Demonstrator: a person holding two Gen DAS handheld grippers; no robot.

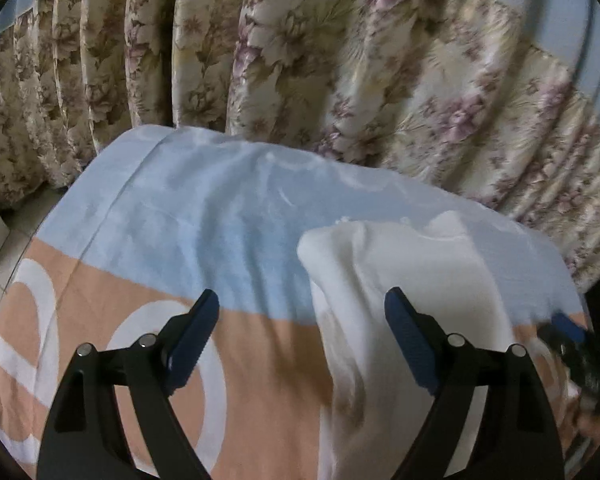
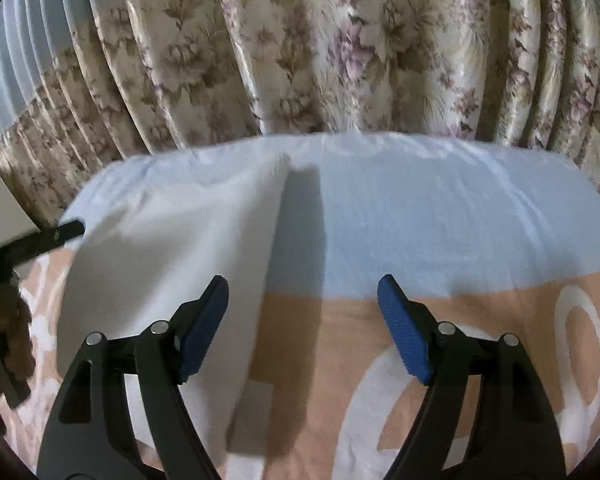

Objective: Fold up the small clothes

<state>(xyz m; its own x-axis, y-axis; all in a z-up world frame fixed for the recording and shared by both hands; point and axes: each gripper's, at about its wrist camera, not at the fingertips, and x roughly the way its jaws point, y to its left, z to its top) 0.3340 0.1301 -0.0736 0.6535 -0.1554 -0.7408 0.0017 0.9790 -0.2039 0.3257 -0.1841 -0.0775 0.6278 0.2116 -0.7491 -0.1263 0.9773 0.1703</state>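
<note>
Both grippers are just hanging above the bed; left gripper point(image 1: 302, 330) has its jaws wide apart with nothing in them, same deal with the right gripper point(image 2: 302, 320); the white garment point(image 2: 172, 248) lies rumpled on the blue and peach bedsheet point(image 2: 440, 220), flowery curtain point(image 2: 320, 48) right behind the bed.

Dim indoor light, soft shadows on bedsheet point(image 2: 420, 220), slight motion blur, fisheye edges darkly vignetted
</note>
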